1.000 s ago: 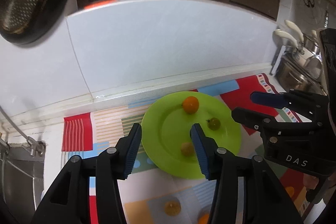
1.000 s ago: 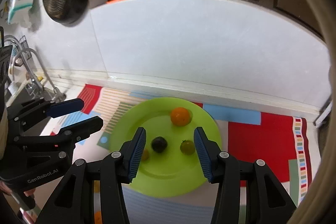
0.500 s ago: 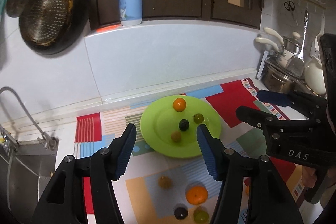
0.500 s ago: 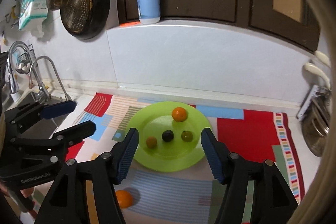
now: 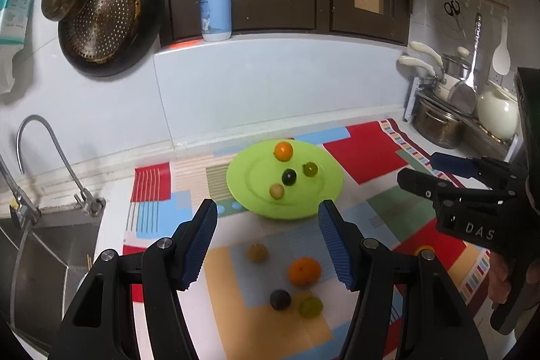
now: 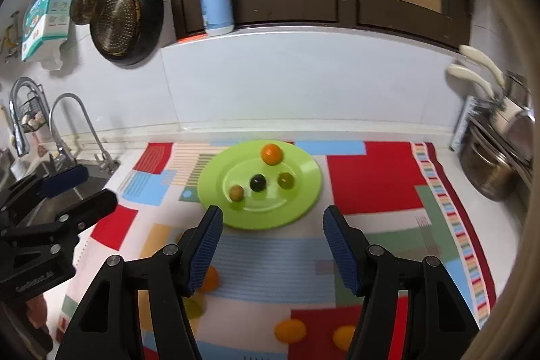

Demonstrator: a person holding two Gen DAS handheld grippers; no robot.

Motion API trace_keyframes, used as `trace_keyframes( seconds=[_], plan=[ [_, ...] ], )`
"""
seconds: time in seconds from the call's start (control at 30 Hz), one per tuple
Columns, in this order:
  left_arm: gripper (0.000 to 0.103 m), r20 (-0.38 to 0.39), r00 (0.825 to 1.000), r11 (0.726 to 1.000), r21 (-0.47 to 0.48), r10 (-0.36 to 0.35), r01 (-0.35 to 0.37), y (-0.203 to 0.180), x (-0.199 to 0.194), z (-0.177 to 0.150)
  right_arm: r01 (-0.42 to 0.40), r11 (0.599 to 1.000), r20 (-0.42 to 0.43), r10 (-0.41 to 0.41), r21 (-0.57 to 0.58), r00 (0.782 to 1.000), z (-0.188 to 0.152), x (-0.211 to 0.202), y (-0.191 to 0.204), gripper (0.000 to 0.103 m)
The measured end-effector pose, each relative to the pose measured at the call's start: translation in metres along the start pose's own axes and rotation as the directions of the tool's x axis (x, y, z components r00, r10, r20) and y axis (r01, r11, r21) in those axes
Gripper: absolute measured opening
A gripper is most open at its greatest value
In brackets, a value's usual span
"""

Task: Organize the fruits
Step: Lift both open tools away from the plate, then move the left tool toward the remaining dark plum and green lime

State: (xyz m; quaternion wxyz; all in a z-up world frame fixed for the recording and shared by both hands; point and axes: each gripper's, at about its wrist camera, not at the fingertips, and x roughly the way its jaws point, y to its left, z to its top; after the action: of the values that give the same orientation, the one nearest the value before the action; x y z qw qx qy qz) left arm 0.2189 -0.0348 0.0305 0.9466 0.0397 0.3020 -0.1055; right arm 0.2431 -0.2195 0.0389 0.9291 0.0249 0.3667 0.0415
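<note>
Four fruits already sit on the green plate (image 5: 324, 201): an orange one at the plate's 12 o'clock, a dark one dead centre, a greenish one at 3, a tan one at 7. More wait loose on the patchwork mat (image 5: 364, 157) nearer the camera, like the bigger orange (image 5: 304, 271) and a dark plum-ish one (image 5: 280, 299). Left gripper (image 5: 268, 245) and right gripper (image 6: 272, 247) both have their tongs spread wide, holding nothing. My guess: these are light, round and smooth, so they'll roll or squirt out. Pinch across the widest middle, gently; soft skins probably bruise.
</note>
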Motion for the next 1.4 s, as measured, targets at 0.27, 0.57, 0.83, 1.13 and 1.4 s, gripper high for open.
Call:
trace_keyframes(
  seconds=[0.27,0.57,0.83,1.13,1.4],
  plan=[
    [0.062,0.000,1.000,1.000,-0.003,0.001,-0.001,-0.007,-0.011,-0.028,0.062,0.998,0.018,-0.062,0.004,0.998,-0.026,-0.022,-0.003,0.063],
    [0.062,-0.008,1.000,1.000,0.012,-0.014,0.014,-0.018,-0.009,-0.051,0.039,0.999,-0.039,-0.039,0.011,0.998,-0.053,-0.024,-0.005,0.063],
    [0.062,-0.054,0.997,0.998,0.016,-0.053,0.054,-0.027,0.003,-0.077,0.058,0.998,-0.077,-0.058,0.001,0.995,-0.081,-0.017,-0.007,0.063],
    [0.061,-0.108,0.992,0.997,0.039,-0.057,0.061,-0.036,0.018,-0.098,0.062,0.997,-0.089,-0.067,-0.055,0.994,-0.107,-0.010,-0.002,0.063],
    [0.057,-0.162,0.985,0.996,0.052,-0.066,0.075,-0.043,0.036,-0.108,0.054,0.998,-0.161,-0.059,-0.040,0.985,-0.126,0.009,-0.007,0.063]
  ],
)
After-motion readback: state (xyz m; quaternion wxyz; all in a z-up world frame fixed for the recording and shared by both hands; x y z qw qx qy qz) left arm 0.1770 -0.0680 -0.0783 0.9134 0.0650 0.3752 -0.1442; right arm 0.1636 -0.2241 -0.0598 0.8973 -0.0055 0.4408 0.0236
